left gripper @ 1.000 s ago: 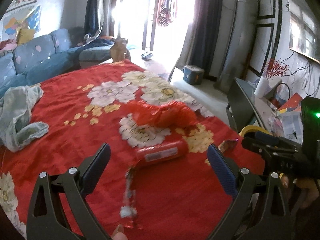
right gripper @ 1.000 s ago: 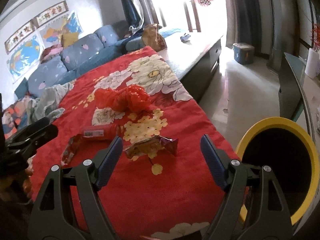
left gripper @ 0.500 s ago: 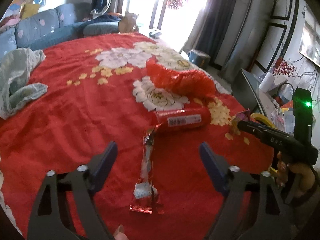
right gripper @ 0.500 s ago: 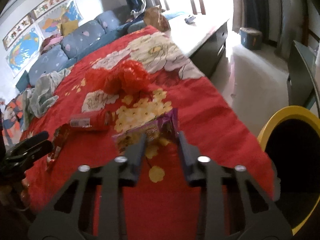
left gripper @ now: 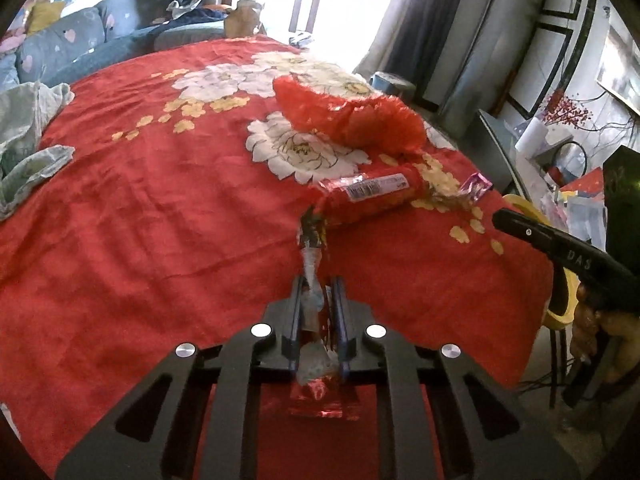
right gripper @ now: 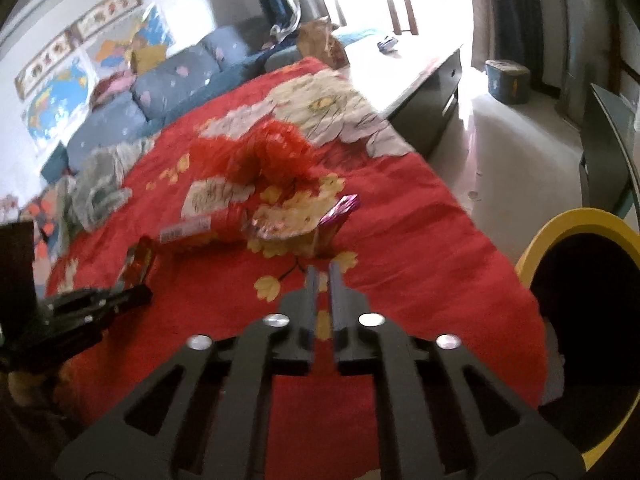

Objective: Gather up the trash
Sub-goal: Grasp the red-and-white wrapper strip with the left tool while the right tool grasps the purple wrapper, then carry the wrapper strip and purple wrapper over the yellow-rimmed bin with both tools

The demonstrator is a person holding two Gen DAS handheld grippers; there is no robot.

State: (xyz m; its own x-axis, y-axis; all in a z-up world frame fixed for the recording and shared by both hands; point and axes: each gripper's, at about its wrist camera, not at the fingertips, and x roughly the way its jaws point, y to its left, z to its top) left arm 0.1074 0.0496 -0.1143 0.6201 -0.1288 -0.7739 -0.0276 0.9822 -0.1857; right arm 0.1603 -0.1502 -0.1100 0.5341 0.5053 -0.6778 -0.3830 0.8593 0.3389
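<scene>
Low at centre frame of the left view, left gripper (left gripper: 318,300) pinching long red foil wrapper (left gripper: 314,264); right gripper (right gripper: 323,280) narrowed just short of crinkled purple-edged snack packet (right gripper: 296,222), apparently empty. Thin foil: likely to slip during lifting.

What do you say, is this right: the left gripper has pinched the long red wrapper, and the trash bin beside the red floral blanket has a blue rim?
Not quite. The trash bin has a yellow rim, not a blue one, as the right wrist view shows. The rest holds: the left gripper is shut on the long red wrapper.
</scene>
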